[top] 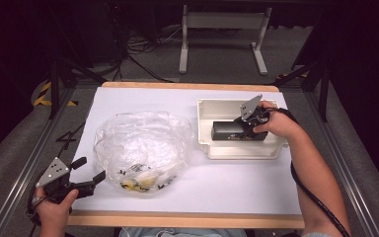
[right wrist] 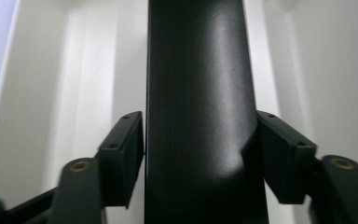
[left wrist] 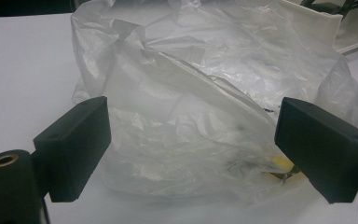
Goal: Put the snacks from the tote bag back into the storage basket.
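Note:
A long black box (top: 227,131) lies inside a white tray (top: 205,143) at the right of the table. My right gripper (top: 244,129) is down in the tray with its pads pressed on both sides of the black box (right wrist: 198,116), which dents slightly at one pad. A crumpled clear plastic bag (top: 140,148) with yellow and black items inside sits at the middle left. My left gripper (top: 91,170) rests near the front left corner, open, its jaws wide apart and pointing at the bag (left wrist: 191,107) without touching it.
The table is covered with a white sheet (top: 128,98) with a wooden edge in front. Metal rails run along both sides. A white frame stand (top: 222,29) and cables lie on the floor behind the table.

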Demonstrator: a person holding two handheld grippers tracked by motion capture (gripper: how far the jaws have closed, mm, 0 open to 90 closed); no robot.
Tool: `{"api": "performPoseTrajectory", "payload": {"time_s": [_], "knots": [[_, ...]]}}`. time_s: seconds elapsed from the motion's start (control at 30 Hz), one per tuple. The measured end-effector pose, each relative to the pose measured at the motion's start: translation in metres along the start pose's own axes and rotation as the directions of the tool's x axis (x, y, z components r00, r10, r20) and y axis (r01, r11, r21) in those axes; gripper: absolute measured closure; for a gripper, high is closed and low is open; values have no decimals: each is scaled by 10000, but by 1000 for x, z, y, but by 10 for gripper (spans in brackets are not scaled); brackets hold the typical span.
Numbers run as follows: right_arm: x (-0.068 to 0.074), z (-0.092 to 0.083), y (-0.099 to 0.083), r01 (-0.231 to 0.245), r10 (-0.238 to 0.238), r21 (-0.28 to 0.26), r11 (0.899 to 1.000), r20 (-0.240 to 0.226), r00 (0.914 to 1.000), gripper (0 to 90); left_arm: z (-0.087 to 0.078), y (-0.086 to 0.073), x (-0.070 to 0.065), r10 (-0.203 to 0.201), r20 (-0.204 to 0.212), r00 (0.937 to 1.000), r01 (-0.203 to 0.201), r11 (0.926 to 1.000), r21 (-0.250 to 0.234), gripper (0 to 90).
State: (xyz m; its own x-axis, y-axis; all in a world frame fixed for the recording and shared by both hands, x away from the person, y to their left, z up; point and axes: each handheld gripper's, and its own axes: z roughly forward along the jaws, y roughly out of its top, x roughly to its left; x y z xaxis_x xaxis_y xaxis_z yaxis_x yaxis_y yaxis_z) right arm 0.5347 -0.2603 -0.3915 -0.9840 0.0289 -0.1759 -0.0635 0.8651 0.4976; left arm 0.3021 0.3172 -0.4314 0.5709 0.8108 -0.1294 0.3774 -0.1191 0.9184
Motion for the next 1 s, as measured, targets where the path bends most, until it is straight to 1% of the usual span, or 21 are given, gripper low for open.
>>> {"api": "performPoseTrajectory", "payload": {"time_s": [0.03,0.1,0.13,0.17,0.2,0.23,0.27,0.3,0.4,0.47,0.5,0.57,0.67,0.7,0.73,0.77,0.83,0.87,0.9,0.93,1.0], "knots": [[0,0,0,0,0,0,10000,0,10000,350,0,0,0,0,0,10000,0,10000,0,116],[1,-2,1,-289,293,-285,9992,133,9995,293,0,0,0,4,9,10000,-4,10000,2,115],[2,-4,2,-539,546,-326,9980,220,9983,241,0,0,0,7,8,10000,-7,10000,7,115],[3,-6,3,-863,877,-475,9951,298,9957,229,0,0,0,5,11,10000,-5,10000,7,116],[4,-9,4,-1041,1062,-582,9929,348,9937,229,0,0,0,29,16,10000,-29,10000,22,115],[7,-16,7,-1527,1584,-899,9842,604,9855,185,0,0,0,31,20,10000,-31,10000,29,115],[8,-19,9,-1757,1834,-1026,9791,708,9805,177,1,0,0,32,23,10000,-32,10000,29,115],[8,-19,9,-1757,1834,-1026,9791,708,9805,177,0,0,0,25,34,10000,-25,10000,32,115],[15,-36,17,-2020,2229,-1589,9664,1271,9665,153,0,0,0,-1,28,10000,1,10000,-10,115],[22,-46,23,-2336,2682,-2119,9490,1528,9512,149,0,0,0,-1,43,10000,1,10000,-17,115],[26,-51,27,-2392,2820,-2366,9417,1672,9447,147,0,1,0,-21,48,10000,21,10000,-27,115],[37,-62,34,-2571,3130,-2850,9234,1711,9342,142,0,1,0,12,61,10000,-12,10000,2,115],[48,-72,42,-2529,3229,-3194,9133,1889,9274,127,1,1,0,-7,77,10000,7,10000,-23,115],[53,-76,45,-2693,3440,-3314,9042,1917,9192,124,1,1,0,18,84,10000,-18,10000,-23,115],[53,-76,45,-2693,3440,-3314,9042,1917,9192,124,1,1,0,18,84,10000,-18,10000,-23,115],[58,-78,47,-2748,3542,-3437,8980,1940,9148,119,1,2,-1,22,85,10000,-22,10000,-30,115],[68,-82,50,-3073,3940,-3670,8780,1895,8994,120,1,2,-1,-3,82,10000,4,10000,-54,115],[76,-85,52,-2981,3922,-3747,8779,2055,8967,121,1,2,-1,-16,78,10000,17,10000,-55,115],[81,-86,53,-2992,3971,-3822,8743,2090,8936,121,1,2,0,-22,86,10000,22,10000,-39,115],[87,-87,53,-3088,4090,-3903,8674,2055,8891,120,1,2,-1,-26,89,10000,26,10000,-28,115],[97,-88,54,-3128,4185,-3965,8631,2147,8825,120,2,2,-1,-12,96,10000,12,10000,-27,115]]}}
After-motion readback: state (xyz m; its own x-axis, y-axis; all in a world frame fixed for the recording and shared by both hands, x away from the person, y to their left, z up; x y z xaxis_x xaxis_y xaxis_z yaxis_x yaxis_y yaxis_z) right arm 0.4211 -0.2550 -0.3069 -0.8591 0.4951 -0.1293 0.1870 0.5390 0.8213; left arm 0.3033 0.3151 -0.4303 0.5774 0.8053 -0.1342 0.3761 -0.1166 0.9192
